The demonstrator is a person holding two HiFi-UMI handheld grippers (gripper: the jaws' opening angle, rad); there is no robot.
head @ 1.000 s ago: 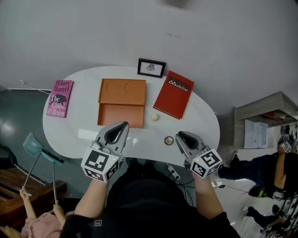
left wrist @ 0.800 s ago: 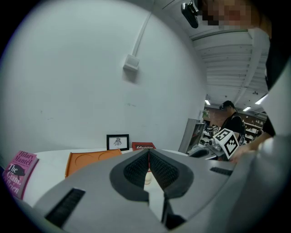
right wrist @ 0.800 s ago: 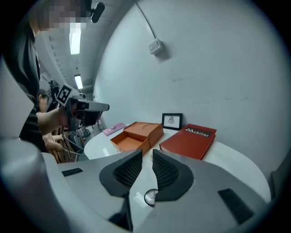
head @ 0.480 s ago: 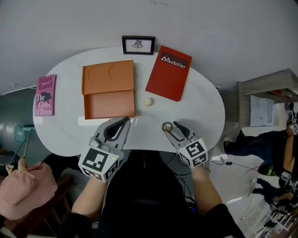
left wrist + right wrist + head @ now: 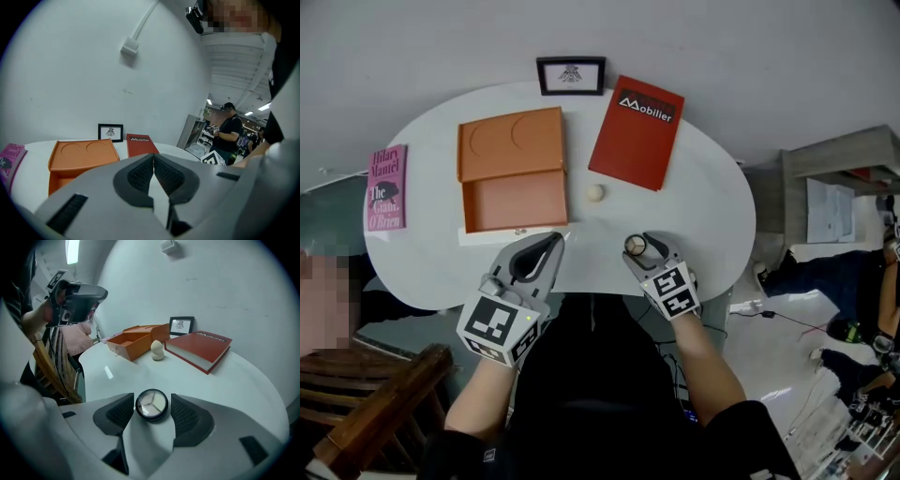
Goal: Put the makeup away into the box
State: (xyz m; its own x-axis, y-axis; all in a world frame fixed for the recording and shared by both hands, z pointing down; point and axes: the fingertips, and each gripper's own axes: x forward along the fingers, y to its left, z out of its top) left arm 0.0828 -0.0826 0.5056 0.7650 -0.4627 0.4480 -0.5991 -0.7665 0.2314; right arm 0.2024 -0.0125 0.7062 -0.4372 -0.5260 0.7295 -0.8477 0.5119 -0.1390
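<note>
A small round compact (image 5: pixel 151 404) with a clear lid lies on the white table (image 5: pixel 712 216) near its front edge. My right gripper (image 5: pixel 151 409) straddles it. The jaws are opening, and the compact (image 5: pixel 635 246) sits between the pads with a gap on the right side. An open orange box (image 5: pixel 514 199) with its lid folded back stands at the back left of the table. A beige egg-shaped sponge (image 5: pixel 595 192) stands just right of the box. My left gripper (image 5: pixel 546 251) hovers in front of the box, its pads (image 5: pixel 140 174) meeting with nothing between them.
A red book (image 5: pixel 636 131) lies at the back right, a small picture frame (image 5: pixel 571 75) stands against the wall, and a pink book (image 5: pixel 384 187) lies at the far left. A wooden chair (image 5: pixel 375 403) stands left of me. A person stands beyond the table's right side (image 5: pixel 228 136).
My right gripper has come down onto the compact and its jaws have spread around it. My left gripper has sunk a little toward the table. The person at the left has shifted.
</note>
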